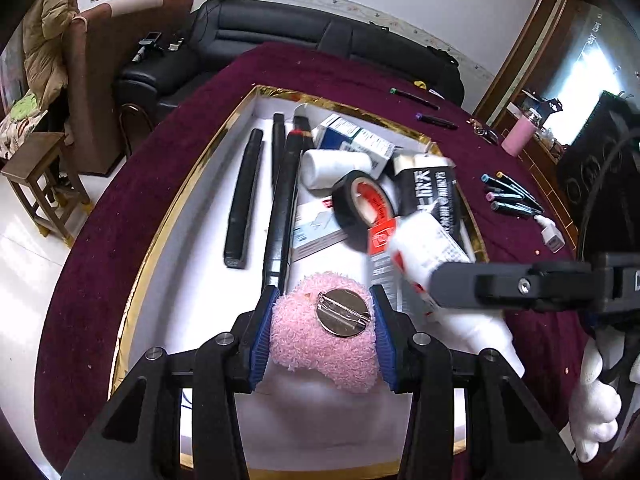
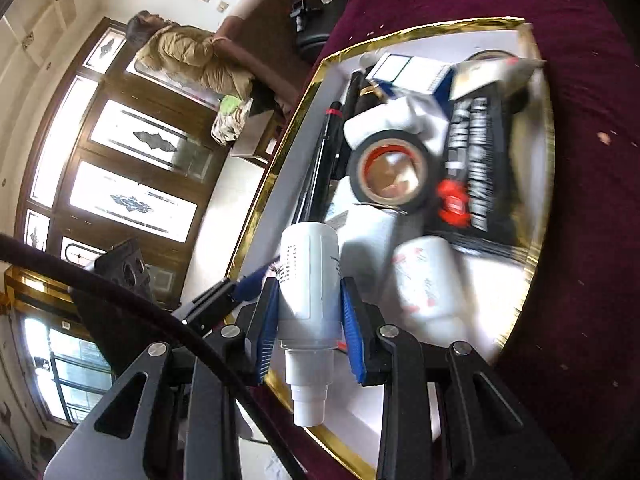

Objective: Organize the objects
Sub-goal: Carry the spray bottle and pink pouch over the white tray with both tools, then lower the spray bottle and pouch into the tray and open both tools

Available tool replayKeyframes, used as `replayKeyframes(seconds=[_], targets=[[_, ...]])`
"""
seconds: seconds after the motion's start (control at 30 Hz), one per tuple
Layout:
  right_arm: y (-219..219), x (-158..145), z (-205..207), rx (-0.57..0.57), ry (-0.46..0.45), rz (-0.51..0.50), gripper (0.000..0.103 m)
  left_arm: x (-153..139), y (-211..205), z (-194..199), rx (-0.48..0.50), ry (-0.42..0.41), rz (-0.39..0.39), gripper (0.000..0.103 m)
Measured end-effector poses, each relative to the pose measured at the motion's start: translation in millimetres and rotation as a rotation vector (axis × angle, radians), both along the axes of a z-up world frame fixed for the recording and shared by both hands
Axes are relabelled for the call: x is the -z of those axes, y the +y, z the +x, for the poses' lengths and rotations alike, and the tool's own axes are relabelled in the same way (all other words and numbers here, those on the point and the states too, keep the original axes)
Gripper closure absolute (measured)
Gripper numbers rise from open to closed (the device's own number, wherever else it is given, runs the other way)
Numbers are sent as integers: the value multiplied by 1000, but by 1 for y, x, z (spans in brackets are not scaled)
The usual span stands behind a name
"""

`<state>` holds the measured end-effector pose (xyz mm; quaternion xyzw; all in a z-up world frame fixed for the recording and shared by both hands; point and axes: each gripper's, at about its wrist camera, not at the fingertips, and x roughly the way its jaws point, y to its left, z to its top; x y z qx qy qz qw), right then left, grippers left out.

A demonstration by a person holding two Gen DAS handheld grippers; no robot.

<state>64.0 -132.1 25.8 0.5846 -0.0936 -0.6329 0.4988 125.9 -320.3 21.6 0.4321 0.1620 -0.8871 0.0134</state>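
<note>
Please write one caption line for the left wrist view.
Left gripper holds a pink plush brooch above the gold-rimmed tray of stationery.

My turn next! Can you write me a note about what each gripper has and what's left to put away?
Left gripper: shut on the pink fuzzy brooch, over the gold-rimmed tray.
Right gripper: shut on the white tube, also over the tray.
Done: black tape roll, black pens and boxes lie in the tray.
Left: set both down; markers and other small things remain on the maroon cloth.
</note>
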Motion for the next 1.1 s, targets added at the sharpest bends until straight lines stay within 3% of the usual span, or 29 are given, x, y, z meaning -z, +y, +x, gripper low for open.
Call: replayKeyframes(seconds=[0.17, 0.43, 0.6, 0.73, 0.93, 1.03, 1.1], targets=[[-20, 1, -6, 16, 12, 23, 74, 4, -10, 7, -15, 4, 6, 63], [-27, -8, -1, 42, 121, 90, 74, -1, -20, 12, -3, 46, 81, 56], [-23, -15, -2, 73, 140, 81, 57, -7, -27, 16, 1, 71, 141, 54], [-21, -14, -6, 82, 121, 57, 57, -16, -25, 20, 9, 101, 157, 42], [6, -25, -12, 120, 105, -23, 57, -34, -21, 26, 11, 155, 166, 38], [38, -34, -16, 159, 127, -67, 57, -46, -12, 30, 38, 190, 175, 37], [68, -39, -19, 203, 144, -94, 50, -55, -1, 30, 71, 213, 179, 31]])
